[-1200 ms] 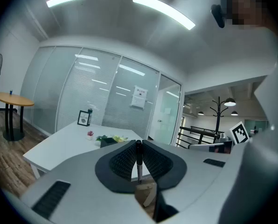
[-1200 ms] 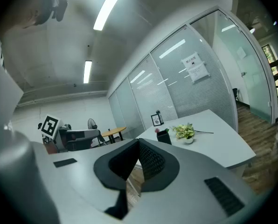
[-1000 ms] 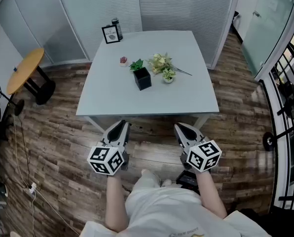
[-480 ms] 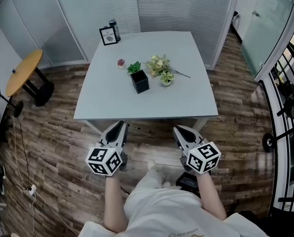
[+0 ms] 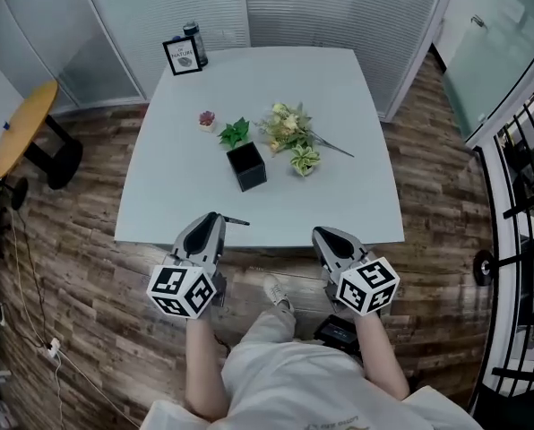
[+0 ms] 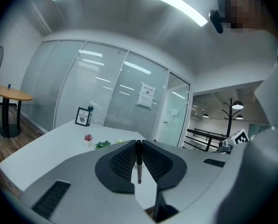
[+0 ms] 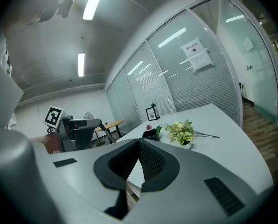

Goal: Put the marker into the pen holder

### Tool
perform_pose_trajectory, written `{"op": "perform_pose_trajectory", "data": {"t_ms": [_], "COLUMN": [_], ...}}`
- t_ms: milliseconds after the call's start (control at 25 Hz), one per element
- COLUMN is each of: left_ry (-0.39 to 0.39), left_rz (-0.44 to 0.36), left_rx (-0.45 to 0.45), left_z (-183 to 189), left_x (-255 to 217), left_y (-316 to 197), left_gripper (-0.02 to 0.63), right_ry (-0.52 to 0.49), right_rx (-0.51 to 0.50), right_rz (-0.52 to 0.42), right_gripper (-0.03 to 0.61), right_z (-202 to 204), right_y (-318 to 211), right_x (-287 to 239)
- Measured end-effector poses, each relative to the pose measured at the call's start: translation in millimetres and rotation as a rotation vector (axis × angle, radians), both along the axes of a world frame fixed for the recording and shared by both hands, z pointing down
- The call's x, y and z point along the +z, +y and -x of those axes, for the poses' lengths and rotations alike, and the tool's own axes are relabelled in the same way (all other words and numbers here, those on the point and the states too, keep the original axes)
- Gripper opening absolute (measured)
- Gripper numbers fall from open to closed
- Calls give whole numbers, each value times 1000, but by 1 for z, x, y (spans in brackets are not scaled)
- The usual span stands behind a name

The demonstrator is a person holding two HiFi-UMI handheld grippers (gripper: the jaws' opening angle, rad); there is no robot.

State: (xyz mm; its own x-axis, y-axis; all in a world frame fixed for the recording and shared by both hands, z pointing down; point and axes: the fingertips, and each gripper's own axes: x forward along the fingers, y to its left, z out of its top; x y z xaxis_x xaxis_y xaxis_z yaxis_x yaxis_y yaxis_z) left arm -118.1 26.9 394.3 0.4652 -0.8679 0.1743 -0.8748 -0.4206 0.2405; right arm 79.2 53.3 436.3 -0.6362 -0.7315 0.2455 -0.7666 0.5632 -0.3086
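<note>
A black square pen holder (image 5: 247,167) stands near the middle of the pale table (image 5: 168,204); the right gripper view shows the same pen holder (image 7: 150,135) just past the jaw tips. My left gripper (image 5: 212,219) hovers at the table's front edge, shut on a thin black marker (image 6: 138,160) that stands upright between its pads. The marker's end (image 5: 237,221) pokes out to the right over the table edge. My right gripper (image 5: 323,235) hangs at the front edge further right, shut and holding nothing, its tips meeting in its own view (image 7: 139,141).
Beside the holder lie a bunch of pale flowers (image 5: 289,128), a small green plant (image 5: 235,133) and a tiny pink pot (image 5: 206,119). A framed picture (image 5: 182,55) and dark bottle (image 5: 194,43) stand at the far left corner. A round wooden side table (image 5: 21,128) is left.
The person has stepped closer to the table. Both grippers, a short way before the front edge earlier, now reach it. The left grip on the marker is unchanged.
</note>
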Motion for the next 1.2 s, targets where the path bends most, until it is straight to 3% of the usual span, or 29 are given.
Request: {"op": "perform_pose_trajectory", "data": {"t_ms": [280, 480, 720, 1200], "left_ry": [10, 14, 24, 33], "left_rz": [31, 43, 59, 43], "left_rx": [5, 8, 29, 25], "left_z": [14, 24, 24, 23], "left_x": [3, 10, 18, 15], "left_y": [-124, -179, -207, -214], "left_gripper": [46, 46, 46, 46], "right_ry": [6, 22, 29, 31], "right_rx": [-9, -9, 0, 4], "right_rz": [40, 60, 56, 46], "right_gripper": [17, 17, 17, 17], "right_z": [18, 27, 33, 29], "right_y": [-116, -171, -203, -215], "right_x": [1, 8, 4, 1]}}
